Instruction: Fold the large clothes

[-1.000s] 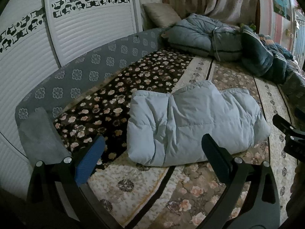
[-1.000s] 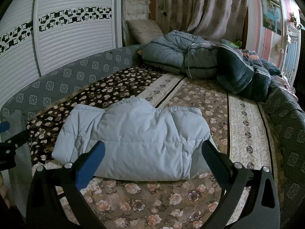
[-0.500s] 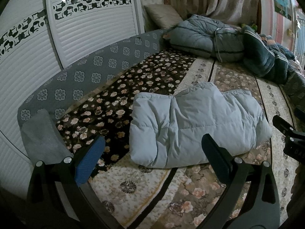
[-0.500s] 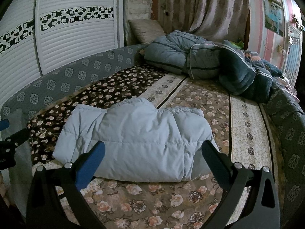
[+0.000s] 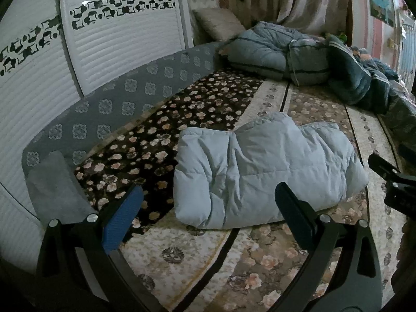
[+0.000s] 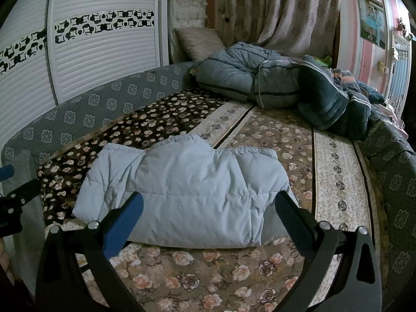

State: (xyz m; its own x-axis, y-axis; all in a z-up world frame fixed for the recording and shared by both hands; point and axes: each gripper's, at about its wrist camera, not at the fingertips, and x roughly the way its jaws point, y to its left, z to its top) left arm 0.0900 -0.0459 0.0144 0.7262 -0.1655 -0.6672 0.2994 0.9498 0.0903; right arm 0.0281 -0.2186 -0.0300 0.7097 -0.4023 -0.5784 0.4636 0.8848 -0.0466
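Drawn back slightly from pale-blue puffer jacket (image 6: 187, 192); jacket unmoved, lying folded into compact bundle on floral bed (image 6: 260, 275). Left tool (image 5: 208, 208), right tool (image 6: 208, 208) both spread, empty. Folding seemingly done.

The left gripper (image 5: 208, 205) showed a black frame, two fingers splaying out from the base like a wide V. One finger wore a bright blue ribbed pad (image 5: 122, 218); the other finger's pad (image 5: 292, 215) looked dark, almost black. Round silver screws (image 5: 92, 217) sat at the knuckles, two on each side. The right gripper (image 6: 208, 205) was a twin: same black arms, same blue pad (image 6: 123, 223) on one finger, dark pad opposite, same silver screws (image 6: 323, 225). Slot-shaped cutouts ran through the black side plates (image 6: 365, 257) on both.
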